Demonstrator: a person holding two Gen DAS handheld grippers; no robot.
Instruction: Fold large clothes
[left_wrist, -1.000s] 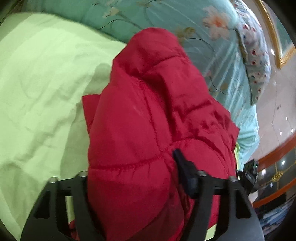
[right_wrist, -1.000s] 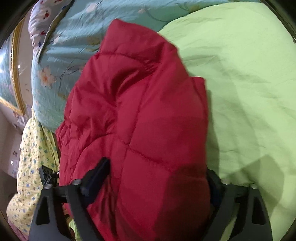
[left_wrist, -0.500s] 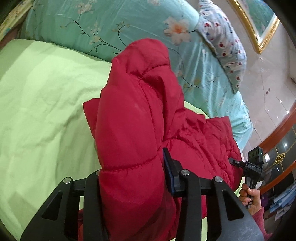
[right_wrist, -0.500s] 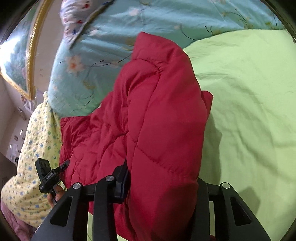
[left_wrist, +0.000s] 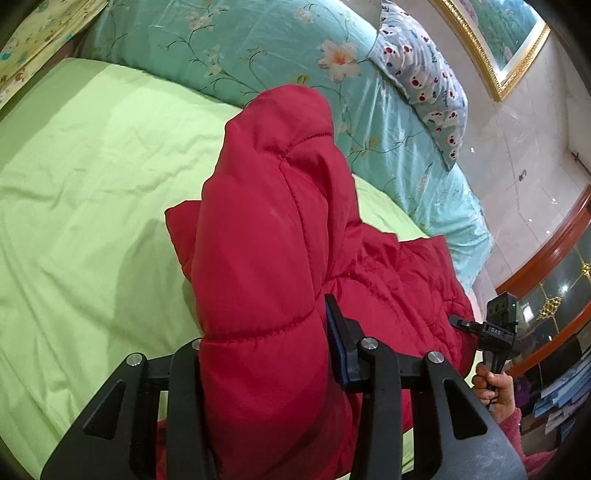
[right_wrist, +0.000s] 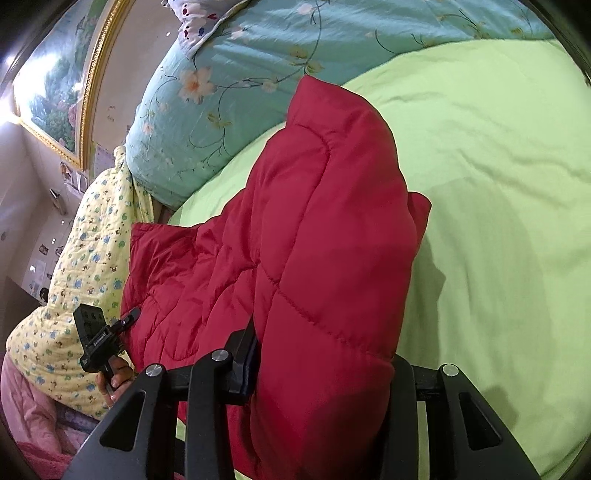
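We see a red padded jacket (left_wrist: 266, 258) on a bed with a light green sheet (left_wrist: 85, 206), and both claws have it. Left claw (left_wrist: 264, 354) is pinching a thick quilted fold of the jacket: the padded cloth bulges up and forward between its two black fingers (left_wrist: 341, 343), filling the gap and rising well above the fingertips, so the far end of that fold stands up toward the teal floral quilt (left_wrist: 258, 48). Right claw (right_wrist: 325, 365) is pinching another thick fold the same way in its own view, fabric packed between the fingers (right_wrist: 243, 354) and towering over them. From the left wrist view, the rest of the jacket slumps to the right of the claw, wrinkled, running over to the right claw seen small at the frame's right edge, held by a hand (left_wrist: 493, 384) in a pink fuzzy sleeve. From the right wrist view, the jacket spreads left of the claw toward the left claw, which shows small at lower left, gripped by the other hand (right_wrist: 118, 376). So the jacket hangs between the two claws, lifted at both pinched folds, lower parts near or on the green sheet; we cannot tell exactly where it touches. Behind: a patterned pillow (left_wrist: 424, 77), a yellow printed blanket (right_wrist: 85, 266), a gold-framed picture (right_wrist: 55, 85).
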